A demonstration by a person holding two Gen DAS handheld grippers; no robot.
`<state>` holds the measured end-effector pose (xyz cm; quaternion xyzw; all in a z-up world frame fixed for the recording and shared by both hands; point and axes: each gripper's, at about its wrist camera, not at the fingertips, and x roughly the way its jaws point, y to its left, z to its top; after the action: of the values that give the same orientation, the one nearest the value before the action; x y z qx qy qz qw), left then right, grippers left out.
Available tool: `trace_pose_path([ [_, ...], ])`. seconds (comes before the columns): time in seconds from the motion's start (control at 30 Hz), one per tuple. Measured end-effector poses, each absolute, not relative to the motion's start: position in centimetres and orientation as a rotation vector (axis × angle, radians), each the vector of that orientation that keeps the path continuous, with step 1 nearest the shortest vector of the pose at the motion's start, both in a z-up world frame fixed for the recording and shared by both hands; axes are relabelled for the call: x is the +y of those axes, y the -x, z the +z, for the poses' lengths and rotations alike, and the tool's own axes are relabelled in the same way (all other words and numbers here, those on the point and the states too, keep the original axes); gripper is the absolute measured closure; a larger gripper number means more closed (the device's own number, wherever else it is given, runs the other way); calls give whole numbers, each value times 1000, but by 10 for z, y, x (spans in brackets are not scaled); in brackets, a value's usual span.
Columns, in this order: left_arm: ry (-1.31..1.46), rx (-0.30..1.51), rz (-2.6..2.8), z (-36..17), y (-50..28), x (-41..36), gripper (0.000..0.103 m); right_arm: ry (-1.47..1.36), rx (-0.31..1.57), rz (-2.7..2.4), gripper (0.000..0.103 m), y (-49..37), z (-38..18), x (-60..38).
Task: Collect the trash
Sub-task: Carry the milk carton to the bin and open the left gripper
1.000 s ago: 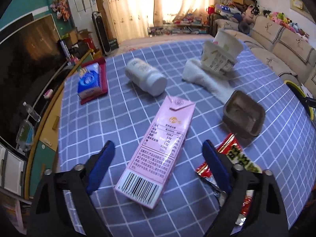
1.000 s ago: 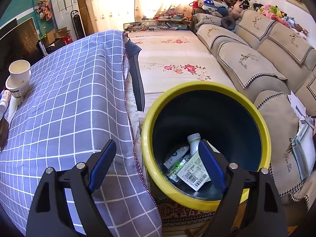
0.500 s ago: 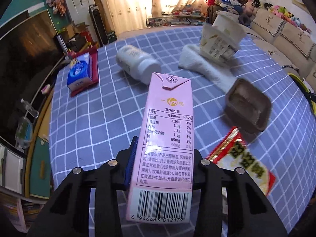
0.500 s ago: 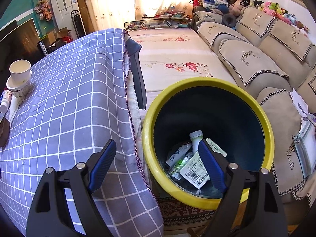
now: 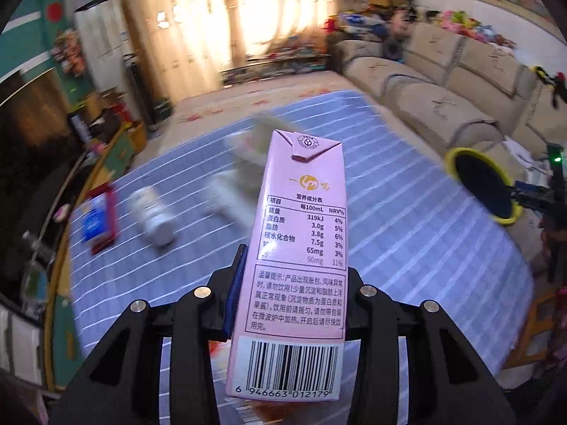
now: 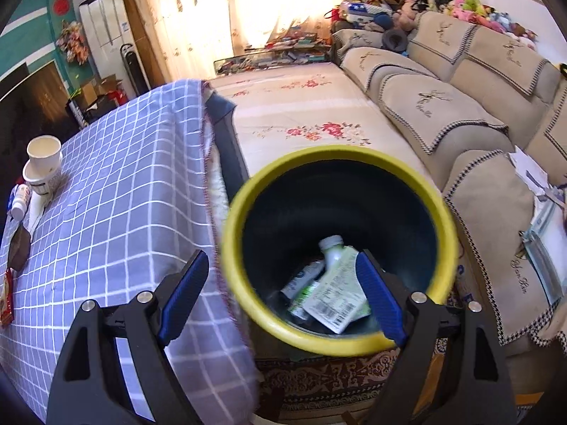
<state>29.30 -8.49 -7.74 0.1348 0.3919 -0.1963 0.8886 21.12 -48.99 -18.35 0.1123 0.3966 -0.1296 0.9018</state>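
Note:
My left gripper (image 5: 288, 304) is shut on a pink drink carton (image 5: 297, 248), held upright and lifted above the checked tablecloth (image 5: 407, 241). Past the table's right edge the yellow-rimmed dark bin (image 5: 482, 184) shows. In the right wrist view my right gripper (image 6: 280, 297) stands open above that bin (image 6: 443, 219), nothing between its fingers. Inside the bin lie a white bottle (image 6: 331, 248) and a crumpled carton with a barcode (image 6: 336, 294).
On the table stay a white jar (image 5: 152, 219), a blue pack on a red tray (image 5: 97, 223), paper cups (image 6: 42, 166), a brown tray (image 6: 17, 248) and a red wrapper (image 6: 7, 297). A beige sofa (image 6: 460, 106) runs along the right.
My left gripper closed on the pink carton, lifted it off the table and swung right. The right gripper, still open, drifted slightly, so the bin sits more to the centre.

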Motion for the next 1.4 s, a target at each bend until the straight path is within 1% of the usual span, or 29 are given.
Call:
trace_pose_path([
  [0.27, -346, 857, -715, -93, -268, -245, 63, -269, 768, -291, 23, -153, -169, -531],
  [0.5, -406, 921, -921, -122, -255, -392, 62, -314, 701, -346, 21, -113, -159, -567],
  [0.7, -422, 1002, -872, -157, -290, -464, 62, -344, 678, -400, 21, -85, -158, -592],
  [0.83, -421, 1080, -835, -181, -315, -497, 62, -360, 678, -425, 21, -77, -161, -603],
  [0.97, -437, 1108, -804, -199, -328, -517, 62, -370, 687, -420, 21, -79, -165, -609],
  [1.03, -431, 1124, -795, -206, -334, -525, 58, -365, 691, -414, 21, -82, -166, -607],
  [1.1, -426, 1114, -780, -209, -337, -533, 38, -362, 691, -406, 20, -83, -166, -605],
  [1.13, -424, 1110, -776, -209, -338, -534, 35, -360, 690, -403, 19, -83, -165, -604],
  [1.23, -390, 1101, -770, -205, -338, -528, 32, -359, 685, -396, 18, -80, -164, -603],
  [1.33, -347, 1044, -765, -185, -330, -511, 29, -363, 676, -393, 18, -74, -163, -602],
  [1.37, -336, 1012, -757, -175, -325, -503, 26, -365, 674, -396, 18, -72, -163, -602],
  [1.4, -313, 973, -749, -163, -319, -491, 21, -370, 672, -395, 18, -70, -164, -601],
])
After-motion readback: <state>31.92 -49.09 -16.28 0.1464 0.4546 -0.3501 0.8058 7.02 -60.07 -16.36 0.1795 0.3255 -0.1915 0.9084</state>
